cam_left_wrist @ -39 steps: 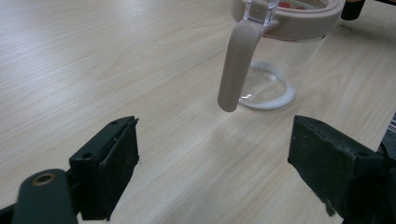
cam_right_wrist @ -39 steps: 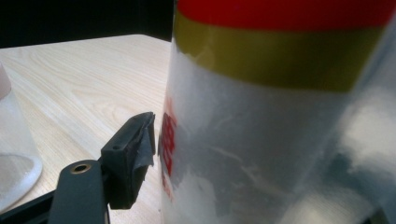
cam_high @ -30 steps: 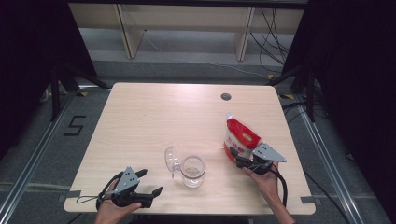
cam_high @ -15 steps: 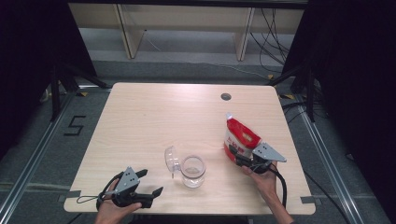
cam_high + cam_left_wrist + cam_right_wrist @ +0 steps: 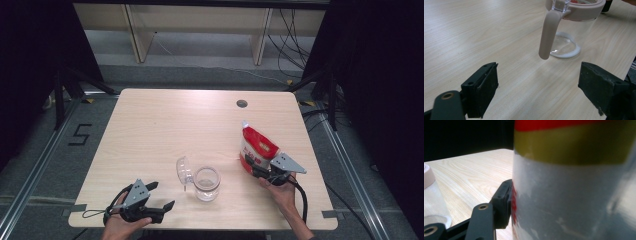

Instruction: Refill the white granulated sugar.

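The right tongs have just been closing on the lower part of the red and white bag, which stands upright on the worktop near its right edge. In the right gripper view one black pad lies flat against the bag's side, so the grip looks made or nearly made. The left tongs rest near the front left corner with jaws wide apart and nothing between them, pointed at the clear jar, which sits well apart from the bag toward the middle front, its hinged lid swung open to the left.

The step in hand seems to be taking hold of the bag, probably to pour from it into the jar. To do it well, squeeze only until the film stops slipping: a soft bag buckles if pinched hard, and a low grip lets the top flop over. Lift it straight and slowly, keeping the opening uppermost until it is over the jar's mouth. The left tongs could steady the jar by its handle first, since a light jar may shift when the bag touches its rim
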Motion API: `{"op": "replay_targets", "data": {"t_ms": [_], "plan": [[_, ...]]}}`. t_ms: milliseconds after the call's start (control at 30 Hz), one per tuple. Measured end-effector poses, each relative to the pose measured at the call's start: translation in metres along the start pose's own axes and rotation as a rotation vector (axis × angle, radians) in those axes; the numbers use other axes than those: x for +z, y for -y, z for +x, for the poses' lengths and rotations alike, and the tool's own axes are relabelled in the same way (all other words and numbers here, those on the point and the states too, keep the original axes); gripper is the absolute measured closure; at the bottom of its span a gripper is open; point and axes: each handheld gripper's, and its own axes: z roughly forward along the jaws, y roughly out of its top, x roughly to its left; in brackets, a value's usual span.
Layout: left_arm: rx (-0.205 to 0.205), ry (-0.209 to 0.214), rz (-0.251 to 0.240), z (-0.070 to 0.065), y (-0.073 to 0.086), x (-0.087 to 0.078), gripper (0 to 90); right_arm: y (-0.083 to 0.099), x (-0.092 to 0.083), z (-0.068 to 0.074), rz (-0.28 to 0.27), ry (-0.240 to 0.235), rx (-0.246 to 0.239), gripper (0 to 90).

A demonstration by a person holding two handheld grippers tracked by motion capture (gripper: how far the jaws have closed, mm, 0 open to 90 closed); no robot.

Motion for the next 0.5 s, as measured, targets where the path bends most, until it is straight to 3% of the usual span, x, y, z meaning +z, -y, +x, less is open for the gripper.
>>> {"op": "replay_targets", "data": {"t_ms": [33, 133, 300, 333, 500], "plan": [[-0.002, 0.000, 0.001, -0.0002, 0.0001, 0.0001, 15.7, 0.0004, 0.0001, -0.0005, 0.010, -0.019, 0.006, 42.6], [0.002, -0.005, 0.007, -0.0006, 0.0000, -0.0003, 15.7, 0.0009, 0.0011, -0.0019, 0.013, -0.018, -0.014, 42.4], [0.001, 0.000, 0.001, 0.0001, -0.0001, -0.0004, 15.7, 0.0016, 0.0020, -0.0019, 0.012, -0.031, -0.006, 43.7], [0.000, 0.000, -0.001, 0.0000, -0.0001, -0.0004, 15.7, 0.0017, 0.0003, -0.0009, 0.020, -0.014, 0.014, 44.9], [0.000, 0.004, 0.000, -0.0003, -0.0001, -0.0004, 15.7, 0.0019, 0.0002, -0.0003, 0.012, -0.002, 0.015, 47.0]]}}
